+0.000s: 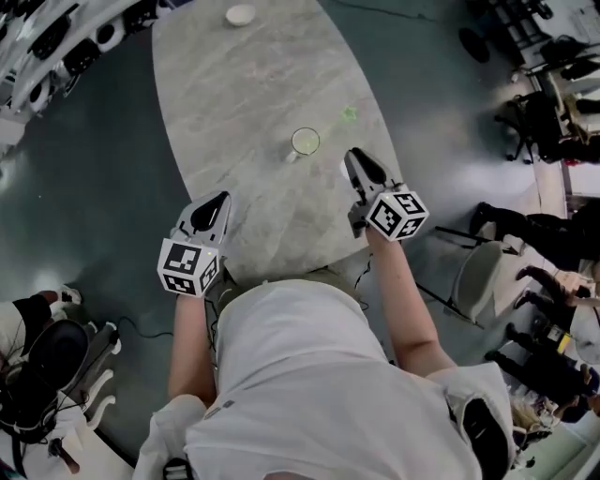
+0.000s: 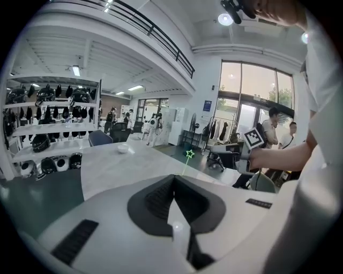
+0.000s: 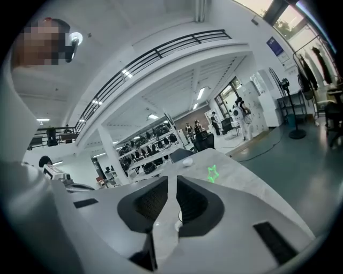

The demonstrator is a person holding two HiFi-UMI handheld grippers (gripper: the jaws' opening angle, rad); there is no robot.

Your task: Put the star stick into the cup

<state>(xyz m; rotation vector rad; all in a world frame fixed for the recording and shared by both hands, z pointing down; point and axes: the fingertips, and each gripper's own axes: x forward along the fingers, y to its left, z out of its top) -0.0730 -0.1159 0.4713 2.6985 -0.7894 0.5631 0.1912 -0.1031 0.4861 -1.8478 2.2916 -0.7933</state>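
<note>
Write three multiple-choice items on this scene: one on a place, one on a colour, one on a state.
1. Where on the table is the small white dish?
A. at the far end
B. right beside the cup
C. at the near edge

2. What colour is the star?
A. red
B. green
C. blue

3. What does the right gripper hold?
A. the cup
B. the star
C. nothing

Answers:
1 A: the dish lies at the table's far end, well beyond the cup.
2 B: the star shows green in every view.
3 C: its jaws stand slightly apart, with only bare table seen through the gap.
</note>
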